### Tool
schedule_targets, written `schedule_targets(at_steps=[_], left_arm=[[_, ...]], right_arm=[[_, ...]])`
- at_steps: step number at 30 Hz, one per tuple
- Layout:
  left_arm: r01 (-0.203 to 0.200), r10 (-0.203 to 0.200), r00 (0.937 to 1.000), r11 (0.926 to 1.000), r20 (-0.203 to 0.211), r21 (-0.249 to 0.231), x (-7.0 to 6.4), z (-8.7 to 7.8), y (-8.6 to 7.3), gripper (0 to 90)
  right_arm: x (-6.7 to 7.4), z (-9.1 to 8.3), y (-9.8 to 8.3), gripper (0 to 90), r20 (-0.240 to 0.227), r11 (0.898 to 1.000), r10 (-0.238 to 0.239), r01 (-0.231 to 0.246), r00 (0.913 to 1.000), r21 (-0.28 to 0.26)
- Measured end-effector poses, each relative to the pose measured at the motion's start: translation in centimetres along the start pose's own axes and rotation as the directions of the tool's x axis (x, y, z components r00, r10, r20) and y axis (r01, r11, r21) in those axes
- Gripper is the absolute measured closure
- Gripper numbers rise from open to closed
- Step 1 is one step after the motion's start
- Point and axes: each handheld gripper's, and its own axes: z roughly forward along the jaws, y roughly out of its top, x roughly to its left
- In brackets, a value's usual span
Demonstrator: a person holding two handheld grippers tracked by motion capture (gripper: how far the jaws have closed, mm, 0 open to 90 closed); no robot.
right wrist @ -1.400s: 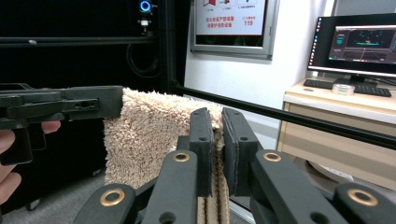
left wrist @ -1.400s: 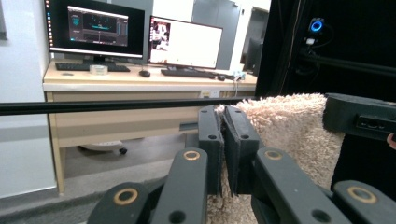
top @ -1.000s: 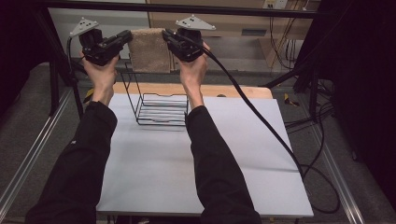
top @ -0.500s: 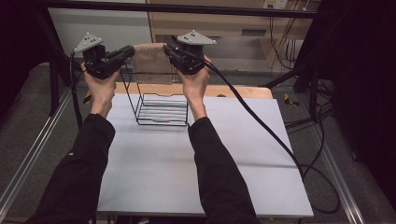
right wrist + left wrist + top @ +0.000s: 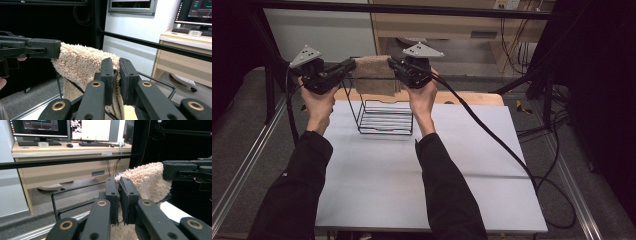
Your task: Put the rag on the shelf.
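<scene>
Both grippers have risen a little, the left gripper (image 5: 346, 66) and right gripper (image 5: 393, 63) each clamped on the towel (image 5: 374, 75) stretched above the rack (image 5: 384, 117) (draping looks still undone).

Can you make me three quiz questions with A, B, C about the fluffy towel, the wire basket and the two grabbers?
1. Where is the towel?
A. Up above the wire basket
B. Flat on the table
C. On the floor

2. What colour is the towel?
A. Blue
B. Beige
C. Green

3. What are the left gripper and right gripper doing?
A. Both wide open
B. One holds the basket
C. Each pinches a towel end

Answers: 1 A, it hangs between the grippers over the basket. 2 B, its fluffy pile looks beige. 3 C, each gripper view shows jaws closed on towel.
</scene>
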Motion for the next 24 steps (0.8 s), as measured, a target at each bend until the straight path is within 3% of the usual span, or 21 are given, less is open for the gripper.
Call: schedule_targets(at_steps=[12,24], left_arm=[[-0.001,0.0,0.9998,0.9985,0.02,0.054,-0.5,-0.8,-0.8,83.6],[-0.01,0.007,0.9994,0.9943,0.035,0.106,-0.8,-1.5,-1.6,78.7]], right_arm=[[0.4,-1.0,-0.5,81.2,-0.04,0.999,-0.016,0.018,0.9991,0.043],[1.2,-1.6,-1.4,80.6,-0.064,0.992,-0.07,0.076,0.9955,0.105]])
